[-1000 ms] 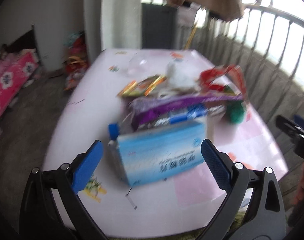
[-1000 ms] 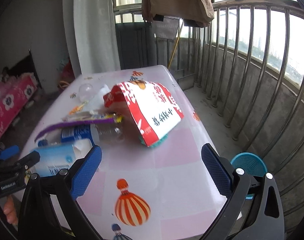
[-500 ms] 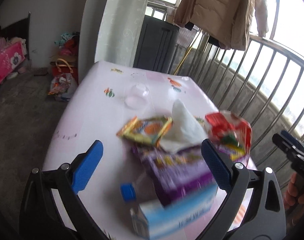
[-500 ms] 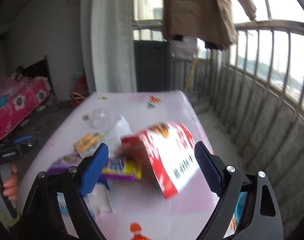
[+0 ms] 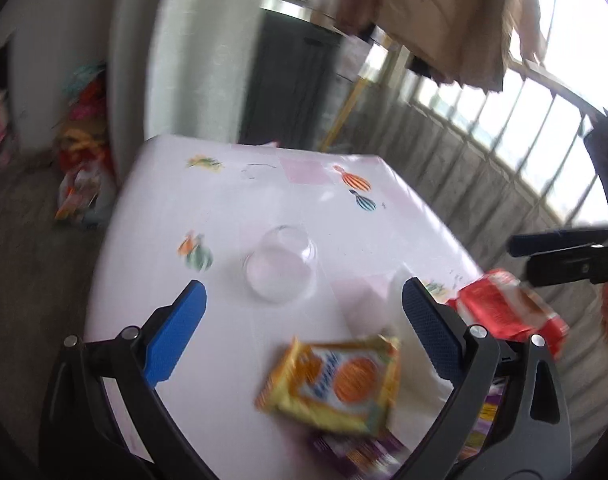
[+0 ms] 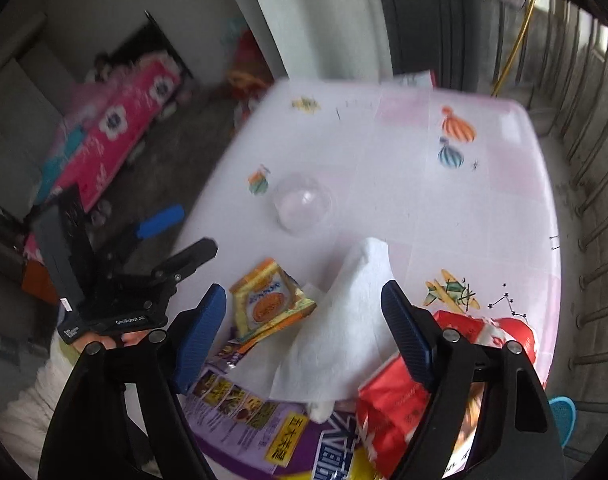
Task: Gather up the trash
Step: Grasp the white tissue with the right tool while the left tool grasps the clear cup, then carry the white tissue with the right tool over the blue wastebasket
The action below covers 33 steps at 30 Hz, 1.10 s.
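Note:
Trash lies on a white table (image 5: 263,216) with balloon prints. My left gripper (image 5: 301,336) is open and empty above a yellow-orange snack packet (image 5: 336,384), with a clear plastic cup (image 5: 281,270) lying ahead of it. My right gripper (image 6: 304,338) is open and empty over a crumpled white tissue (image 6: 340,320), with the yellow packet (image 6: 265,300) to its left, a red bag (image 6: 400,404) at right and a purple wrapper (image 6: 263,420) below. The clear cup (image 6: 301,206) lies farther off. The red bag (image 5: 504,314) shows behind the left gripper's right finger.
A metal railing (image 5: 524,168) runs along the right. A blue basket (image 6: 562,418) sits on the floor past the table's right edge. Bags of clutter (image 5: 83,168) and a pink patterned bed (image 6: 115,128) lie to the left. A beige coat (image 5: 444,12) hangs above.
Both grippers have risen and moved forward over the table. The blue box and bottle have dropped out of the left view; the clear cup is now close ahead. The views are blurred by motion.

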{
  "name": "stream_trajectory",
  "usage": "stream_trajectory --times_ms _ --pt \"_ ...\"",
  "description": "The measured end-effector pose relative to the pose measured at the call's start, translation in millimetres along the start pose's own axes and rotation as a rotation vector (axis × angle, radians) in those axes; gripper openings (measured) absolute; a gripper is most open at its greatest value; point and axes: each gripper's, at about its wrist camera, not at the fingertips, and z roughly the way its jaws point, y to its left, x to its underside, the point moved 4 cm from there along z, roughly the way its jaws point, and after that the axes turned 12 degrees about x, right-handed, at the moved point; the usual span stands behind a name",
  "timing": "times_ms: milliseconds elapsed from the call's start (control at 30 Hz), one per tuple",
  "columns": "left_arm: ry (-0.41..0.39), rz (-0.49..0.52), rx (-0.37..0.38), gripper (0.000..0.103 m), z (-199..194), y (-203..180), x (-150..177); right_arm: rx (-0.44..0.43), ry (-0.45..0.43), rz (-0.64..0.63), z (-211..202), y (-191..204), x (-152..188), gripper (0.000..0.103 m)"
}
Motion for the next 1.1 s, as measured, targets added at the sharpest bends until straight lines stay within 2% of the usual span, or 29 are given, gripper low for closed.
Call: stream_trajectory --times_ms 133,233,300,367,400,467,533,600,667,867,1100 --pt "0.069 0.013 0.02 0.094 44 16 -13 0.033 0.162 -0.015 44 5 -4 0.072" --pt "0.111 0.017 0.021 0.094 70 22 -16 0.052 0.24 -0.008 73 1 -1 0.065" --pt "0.142 0.024 0.011 0.093 87 25 -18 0.053 0.278 0.002 85 -2 3 0.055" --pt "0.174 0.016 -0.007 0.079 100 28 -16 0.047 0.297 0.005 91 -3 6 0.047" --pt "0.194 0.003 -0.015 0.075 107 31 -15 0.047 0.3 0.005 94 -4 8 0.043" --pt "0.217 -0.021 -0.032 0.063 114 36 -11 0.047 0.301 0.002 95 -6 11 0.033" --pt "0.22 -0.047 -0.024 0.057 116 40 -8 0.034 0.3 0.008 95 -8 16 0.022" --pt "0.211 -0.057 -0.027 0.054 114 42 -7 0.028 0.291 0.008 95 -8 14 0.012" --pt "0.199 -0.052 -0.033 0.054 110 40 -6 0.026 0.265 0.002 89 -10 15 0.007" --pt "0.166 -0.021 -0.052 0.053 92 28 -9 0.008 0.18 -0.002 63 -13 13 0.004" --pt "0.094 -0.007 -0.085 0.053 44 9 -20 -0.009 0.037 -0.006 8 -13 11 0.003"
